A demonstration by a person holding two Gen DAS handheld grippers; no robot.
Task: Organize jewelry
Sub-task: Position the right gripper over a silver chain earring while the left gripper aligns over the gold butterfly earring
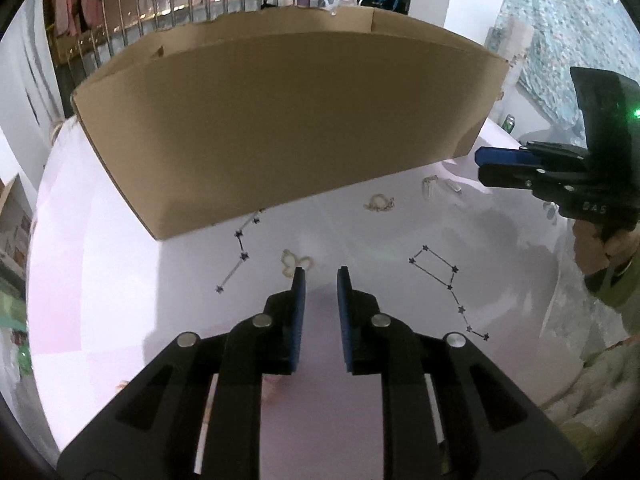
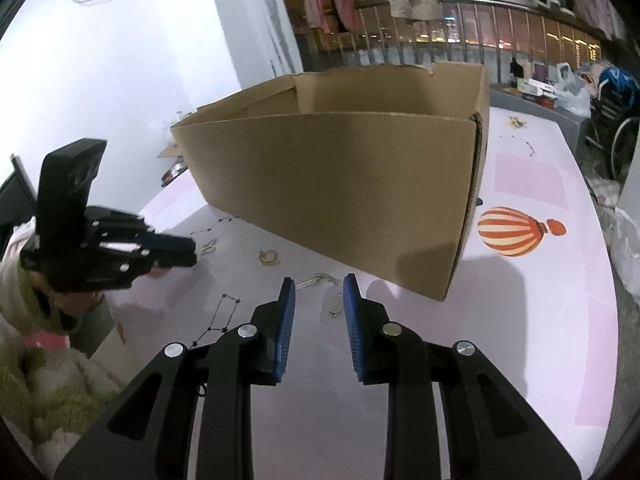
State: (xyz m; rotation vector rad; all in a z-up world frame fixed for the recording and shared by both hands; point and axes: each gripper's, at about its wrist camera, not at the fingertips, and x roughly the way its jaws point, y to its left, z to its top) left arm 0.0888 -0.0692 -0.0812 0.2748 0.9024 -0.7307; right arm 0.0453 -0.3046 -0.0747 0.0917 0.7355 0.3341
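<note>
Jewelry lies loose on the table (image 1: 120, 280) in front of the box (image 1: 280, 120): a pale butterfly piece (image 1: 295, 263) just beyond the left gripper (image 1: 321, 280), touching the tip of its left pad as the left view has it; a small ring chain (image 1: 379, 202) further on, close under the box's front wall; a silvery chain (image 1: 440, 185) to the right of that, near the right gripper (image 1: 486, 163). The left gripper's jaws stand a little apart with nothing between them; the right gripper's jaws likewise stand apart and empty.

Open table runs between the jewelry and the near edge; the box's long front wall closes off the far side, and its right corner (image 2: 474, 120) leaves a free strip of table beside it.

The right view alone shows the box's open top, its torn rear rim, a striped balloon print (image 2: 516, 232) past the corner, and the silvery chain lying just ahead of the right gripper (image 2: 319, 280), with a smaller coiled bit (image 2: 335, 305) between the pads' line; there the left gripper (image 2: 188, 250) is seen from the side, low over the table, a hand in a fuzzy sleeve (image 2: 48, 380) holding it. The left view alone shows the butterfly piece plainly.

The table cover is pale pink with star-line prints (image 1: 452, 280); behind are a railing (image 2: 480, 28), hung clothes and a white wall.
</note>
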